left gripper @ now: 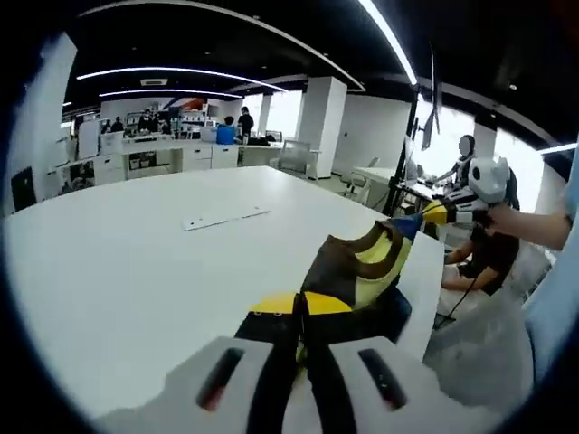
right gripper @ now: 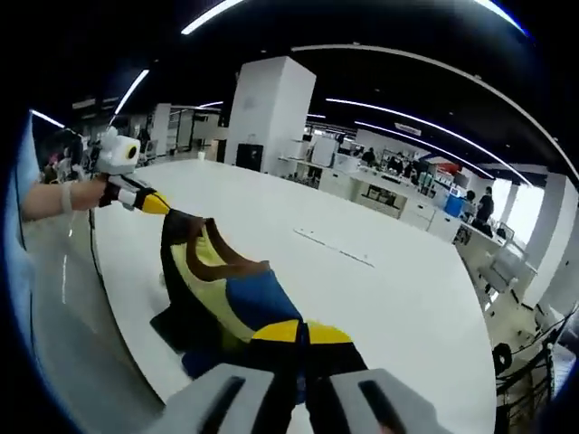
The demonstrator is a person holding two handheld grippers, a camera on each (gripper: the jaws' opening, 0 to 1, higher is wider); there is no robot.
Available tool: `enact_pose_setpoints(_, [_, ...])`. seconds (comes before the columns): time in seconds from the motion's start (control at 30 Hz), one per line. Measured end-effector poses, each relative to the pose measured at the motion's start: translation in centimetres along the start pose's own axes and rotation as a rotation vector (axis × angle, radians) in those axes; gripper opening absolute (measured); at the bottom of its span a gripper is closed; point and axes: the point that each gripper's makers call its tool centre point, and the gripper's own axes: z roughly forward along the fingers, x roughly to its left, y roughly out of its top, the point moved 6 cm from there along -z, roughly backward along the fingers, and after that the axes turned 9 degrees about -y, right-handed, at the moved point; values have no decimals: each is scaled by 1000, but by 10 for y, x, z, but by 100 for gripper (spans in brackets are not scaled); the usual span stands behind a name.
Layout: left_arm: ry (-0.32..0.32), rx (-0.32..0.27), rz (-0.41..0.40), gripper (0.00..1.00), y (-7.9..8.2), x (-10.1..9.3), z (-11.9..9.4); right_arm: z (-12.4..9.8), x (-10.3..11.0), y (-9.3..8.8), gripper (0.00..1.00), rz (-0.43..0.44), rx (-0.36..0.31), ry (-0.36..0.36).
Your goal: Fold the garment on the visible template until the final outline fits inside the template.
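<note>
Item 1: my left hand-held gripper (left gripper: 301, 339). Yellow-tipped jaws are closed on one end of the garment (left gripper: 357, 271), which runs away from the tips toward the counter's right edge in the left gripper view.

Item 2: my right hand-held gripper (right gripper: 303, 348). Its yellow-tipped jaws are likewise clamped on the fabric, at the opposite end. From the left gripper view this hand-held gripper shows at the far end of the cloth, beyond the counter's right edge, with my hand on its handle; from the right gripper view my left hand-held gripper shows the same way, past the counter's left edge.

Item 3: garment. Multicoloured cloth in yellow, brown, dark blue and pale green. It is strung between my two hand-held grippers, sagging in the middle. Whether the sagging folds touch the counter (left gripper: 127, 262) near its edge, I cannot tell.

Item 4: counter. Large, white, plain-surfaced. A thin pale strip (left gripper: 224, 218) lies flat near the middle, well apart from the garment.

Item 5: surroundings. Open office with white columns, desks and ceiling light strips. Seated people (left gripper: 470, 181) are beyond the counter's far-right corner; others stand at desks in the distance.
</note>
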Motion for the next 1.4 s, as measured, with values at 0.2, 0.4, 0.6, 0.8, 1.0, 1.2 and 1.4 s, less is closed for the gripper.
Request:
enact_pose_setpoints(0.2, [-15,-56,16,0,40,-4,-9,-10,-11,33,0,60,-104,-25])
enact_pose_setpoints(0.4, [-21,-127,69,0,85,-11,-21,-26,-21,82,0,76,-240,-34])
enact_pose_setpoints(0.6, [-16,-182,122,0,121,-15,-36,-44,-26,123,0,55,-338,-38])
enact_pose_setpoints(0.8, [-32,-238,124,0,140,-15,-49,-53,-26,151,0,32,-402,-41])
enact_pose_setpoints(1.0, [-18,-298,132,0,155,-9,-63,-61,-22,175,0,4,-474,-33])
enact_pose_setpoints(1.2, [-8,-293,117,0,148,4,-58,-38,-26,167,0,27,-453,-4])
enact_pose_setpoints(1.4, [5,-232,89,0,132,27,-35,-3,-30,146,0,40,-362,2])
